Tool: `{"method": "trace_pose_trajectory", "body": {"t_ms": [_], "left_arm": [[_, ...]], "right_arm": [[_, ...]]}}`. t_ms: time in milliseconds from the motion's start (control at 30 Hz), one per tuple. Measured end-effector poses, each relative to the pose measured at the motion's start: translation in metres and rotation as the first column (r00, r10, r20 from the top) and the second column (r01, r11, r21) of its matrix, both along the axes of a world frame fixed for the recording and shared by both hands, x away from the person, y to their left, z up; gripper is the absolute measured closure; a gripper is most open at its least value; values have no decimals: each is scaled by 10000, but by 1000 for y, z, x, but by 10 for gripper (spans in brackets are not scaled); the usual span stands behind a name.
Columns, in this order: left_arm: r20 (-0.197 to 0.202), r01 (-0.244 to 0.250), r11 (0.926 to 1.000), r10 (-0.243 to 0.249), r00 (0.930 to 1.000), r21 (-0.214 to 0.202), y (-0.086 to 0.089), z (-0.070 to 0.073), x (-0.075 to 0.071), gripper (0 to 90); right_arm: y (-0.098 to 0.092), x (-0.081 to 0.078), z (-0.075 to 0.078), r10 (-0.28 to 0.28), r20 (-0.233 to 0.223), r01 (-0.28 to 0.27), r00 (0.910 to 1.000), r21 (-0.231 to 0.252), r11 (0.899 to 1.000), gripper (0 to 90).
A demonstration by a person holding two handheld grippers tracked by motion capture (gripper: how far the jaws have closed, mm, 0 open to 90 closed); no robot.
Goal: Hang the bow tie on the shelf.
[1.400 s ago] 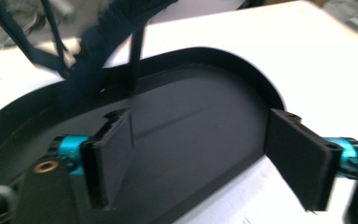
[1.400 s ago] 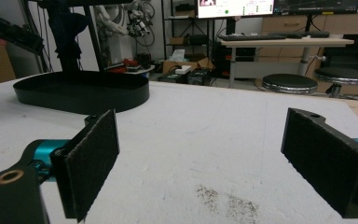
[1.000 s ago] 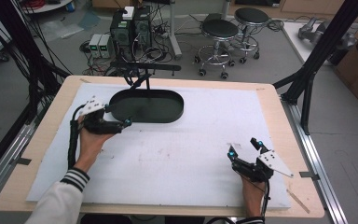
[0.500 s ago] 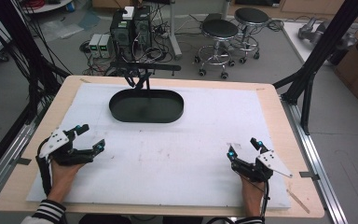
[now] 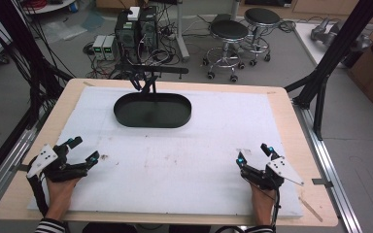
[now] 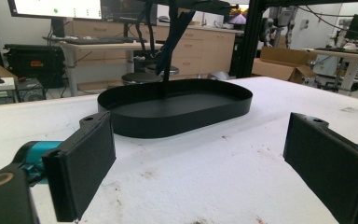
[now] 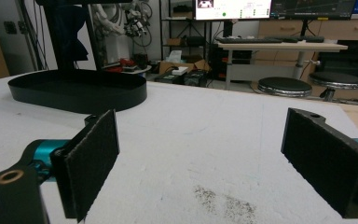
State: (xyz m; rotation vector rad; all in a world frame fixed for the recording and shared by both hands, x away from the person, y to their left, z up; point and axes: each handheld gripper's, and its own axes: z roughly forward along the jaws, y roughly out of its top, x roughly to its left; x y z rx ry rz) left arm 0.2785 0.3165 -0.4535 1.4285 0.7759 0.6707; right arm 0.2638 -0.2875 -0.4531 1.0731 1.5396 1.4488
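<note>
A black oval tray lies at the far middle of the white mat, with nothing inside it; it appears ahead in the left gripper view and far left in the right gripper view. My left gripper rests low at the mat's near left corner, held in a hand, jaws wide apart and empty. At the near right my right gripper also stands open with nothing between its pads.
The wooden table edge frames the mat. A black stand rises just behind the tray. Black frame posts flank the table; stools and electronics sit on the floor beyond.
My left gripper pulled back from the tray's left end to the mat's near left corner, ending lower and slightly more rightward than half a second ago. The right gripper stayed put.
</note>
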Motion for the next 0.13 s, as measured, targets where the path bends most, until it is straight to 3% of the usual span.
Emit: {"method": "trace_pose_trajectory", "body": {"t_ms": [133], "left_arm": [[21, 24, 10000, -24, 10000, 24, 0, 0, 0, 96]], "right_arm": [[0, -2, -1, -126, 138, 125, 9998, 94, 9999, 103]]}}
